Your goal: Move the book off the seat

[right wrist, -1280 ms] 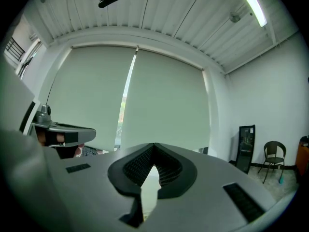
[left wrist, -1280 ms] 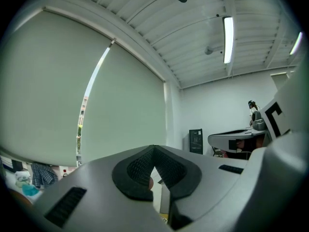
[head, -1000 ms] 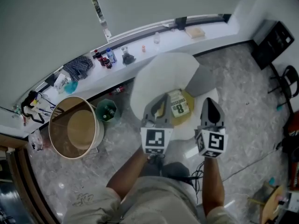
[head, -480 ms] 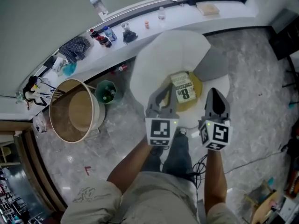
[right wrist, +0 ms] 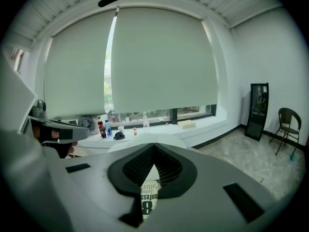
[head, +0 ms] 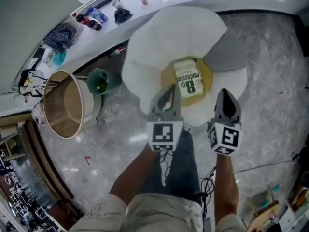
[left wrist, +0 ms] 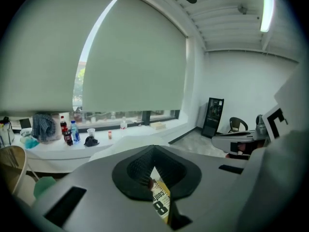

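Book [head: 188,82]: flat on seat [head: 145,81], untouched.
Left tool [head: 168,90], right tool [head: 225,94]: both clenched, empty.
Advice: open the jaws before flanking the book's edges.

Left claw [head: 170,92] and right claw [head: 225,94] side by side, angled downward, jaws together.

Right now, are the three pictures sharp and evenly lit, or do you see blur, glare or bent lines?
Head view: sharp, the book legible, glare on the marble floor. Left gripper view: fisheye bends the roller blind, corners black, the ceiling lamp blown out. Right gripper view: same bending, daylight glaring through the blind gap.
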